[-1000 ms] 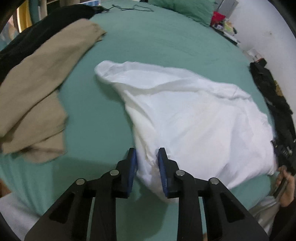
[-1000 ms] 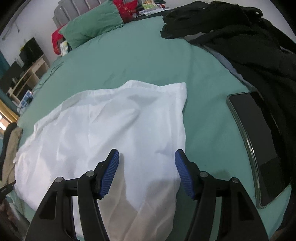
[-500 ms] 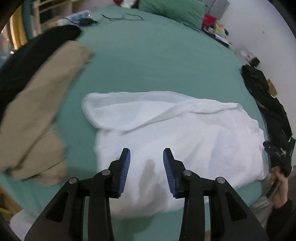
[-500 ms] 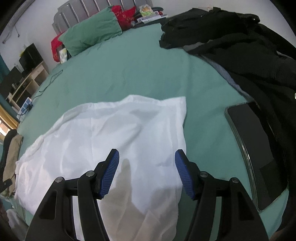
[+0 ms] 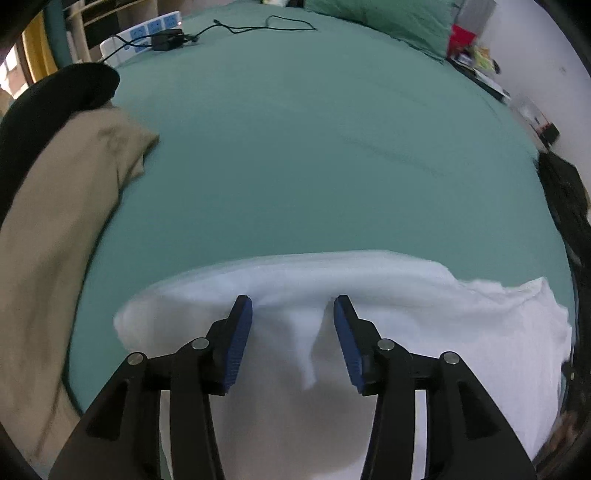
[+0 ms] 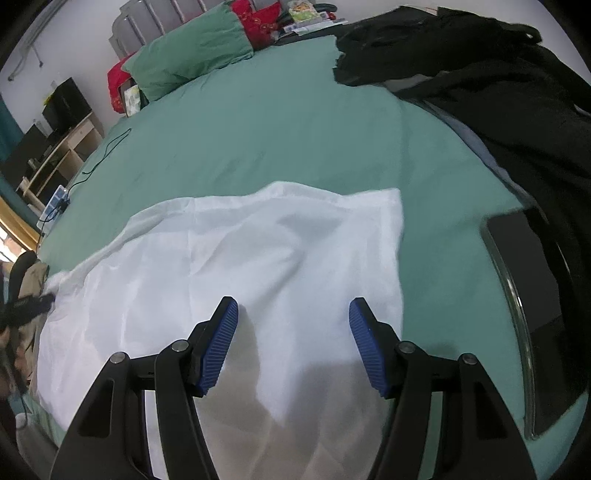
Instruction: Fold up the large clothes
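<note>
A large white garment lies folded over on a green bed sheet. In the left wrist view the garment has a thick folded edge running across just beyond my fingertips. My left gripper is open and empty, hovering over that folded edge. My right gripper is open wide and empty, hovering above the near right part of the garment, its shadow on the cloth.
A tan garment and a black garment lie at the left. A black clothes pile and a dark framed panel lie at the right. A power strip with cables and a green pillow sit at the far end.
My left gripper let go of the white garment, opened, and swung over its folded edge. The garment now lies folded over. My right gripper stayed open and barely moved.
</note>
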Tool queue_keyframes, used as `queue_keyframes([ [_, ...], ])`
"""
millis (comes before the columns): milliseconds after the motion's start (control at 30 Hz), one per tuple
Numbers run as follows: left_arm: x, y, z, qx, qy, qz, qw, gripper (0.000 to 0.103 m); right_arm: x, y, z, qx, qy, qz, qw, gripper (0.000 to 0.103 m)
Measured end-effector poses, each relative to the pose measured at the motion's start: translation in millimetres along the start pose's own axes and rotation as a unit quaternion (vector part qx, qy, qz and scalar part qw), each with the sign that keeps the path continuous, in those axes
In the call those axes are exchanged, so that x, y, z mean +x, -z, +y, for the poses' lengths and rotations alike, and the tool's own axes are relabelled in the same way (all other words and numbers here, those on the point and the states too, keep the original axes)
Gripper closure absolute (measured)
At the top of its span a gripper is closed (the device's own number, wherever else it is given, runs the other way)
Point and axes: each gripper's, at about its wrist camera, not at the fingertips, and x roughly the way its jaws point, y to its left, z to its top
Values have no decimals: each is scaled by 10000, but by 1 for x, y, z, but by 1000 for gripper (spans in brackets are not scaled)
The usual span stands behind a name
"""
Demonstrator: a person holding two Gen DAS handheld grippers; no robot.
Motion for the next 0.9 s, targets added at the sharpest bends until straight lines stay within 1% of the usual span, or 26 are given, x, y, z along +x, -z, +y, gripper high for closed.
queue_keyframes([
  [100, -6, -14, 9, 42, -241, -305, 9992, 52, 2, -4, 8, -130, 22, -17, 9999, 40],
  [133, -13, -15, 13, 43, -266, -442, 9987, 52, 2, -4, 11, -163, 7, -27, 9999, 40],
  [200, -24, -10, 20, 7, -239, -568, 9981, 49, 3, -4, 17, -255, -15, -46, 9997, 40],
  [233, -29, -4, 23, 34, -199, -578, 9981, 49, 4, -4, 19, -285, -7, -37, 9996, 40],
  [267, -31, 5, 26, 107, -163, -508, 9985, 49, 5, -3, 20, -315, -1, -28, 9995, 40],
  [300, -31, 13, 22, 175, -177, -418, 9988, 49, 6, -1, 21, -332, -2, -13, 9994, 40],
  [333, -29, 25, 25, 262, -263, -254, 9990, 49, 8, -1, 21, -340, 0, 4, 9994, 40],
  [367, -25, 40, 16, 289, -337, -189, 9988, 49, 9, 0, 20, -340, 17, 29, 9994, 40],
  [400, -23, 45, 21, 312, -414, -109, 9986, 49, 9, 2, 20, -333, 43, 55, 9994, 40],
  [433, -22, 55, 28, 313, -472, -87, 9984, 49, 10, 3, 19, -328, 62, 73, 9994, 40],
  [467, -26, 60, 31, 319, -500, -187, 9981, 49, 11, 5, 16, -308, 94, 93, 9994, 40],
  [500, -30, 63, 35, 307, -621, -234, 9973, 49, 11, 6, 12, -261, 126, 117, 9995, 40],
  [567, -37, 67, 42, 105, -778, -217, 9967, 49, 9, 7, 6, -180, 133, 110, 9997, 40],
  [633, -43, 72, 49, -107, -721, -142, 9972, 49, 4, 8, 1, -115, 181, 86, 9997, 40],
  [700, -51, 78, 47, -74, -729, -126, 9972, 49, -2, 11, -5, 23, 198, 56, 9998, 40],
  [800, -65, 78, 27, 257, -507, -264, 9980, 49, -10, 13, -4, 66, 179, -38, 9998, 40],
  [900, -74, 70, -6, 646, -202, -407, 9969, 48, -14, 12, 2, -80, 155, -169, 9997, 40],
])
